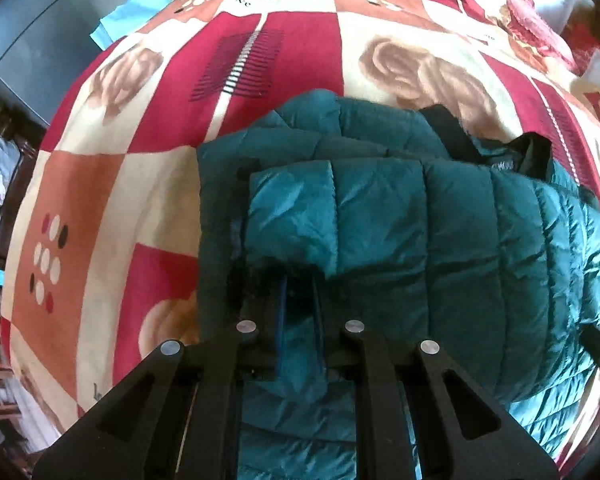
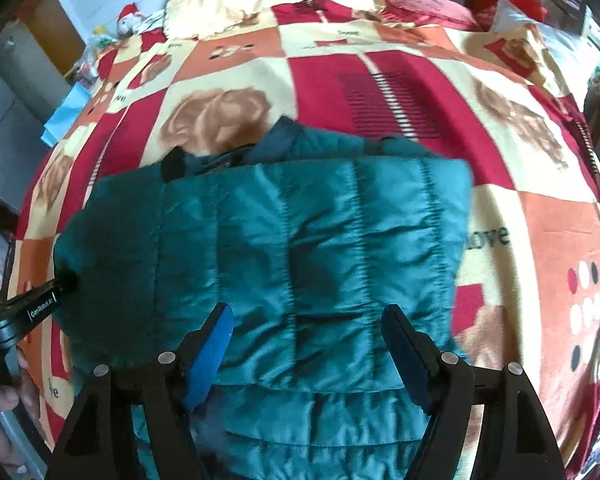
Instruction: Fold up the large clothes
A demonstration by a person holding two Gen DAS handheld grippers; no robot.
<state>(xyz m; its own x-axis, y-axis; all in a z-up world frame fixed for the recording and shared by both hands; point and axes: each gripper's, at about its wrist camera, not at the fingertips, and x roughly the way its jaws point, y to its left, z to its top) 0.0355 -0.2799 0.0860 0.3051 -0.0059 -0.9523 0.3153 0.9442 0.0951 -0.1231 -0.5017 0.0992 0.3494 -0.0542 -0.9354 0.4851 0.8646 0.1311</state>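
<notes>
A teal quilted puffer jacket (image 1: 420, 220) lies folded over on the patterned bedspread (image 1: 100, 200). My left gripper (image 1: 300, 280) is shut on a fold of the jacket at its left edge, and teal fabric shows between its blue pads. In the right wrist view the jacket (image 2: 300, 220) fills the middle. My right gripper (image 2: 308, 314) hangs open just above it, its blue pads (image 2: 210, 356) wide apart and pressing on nothing. The left gripper (image 2: 66, 280) shows at the jacket's left edge, with a hand (image 2: 0, 412) behind it.
The red, cream and orange bedspread (image 2: 520, 160) spreads out all around the jacket. A red frilled pillow (image 2: 420, 0) lies at the far end. A grey cabinet (image 1: 32, 40) and a light blue sheet (image 1: 128, 12) stand beside the bed on the left.
</notes>
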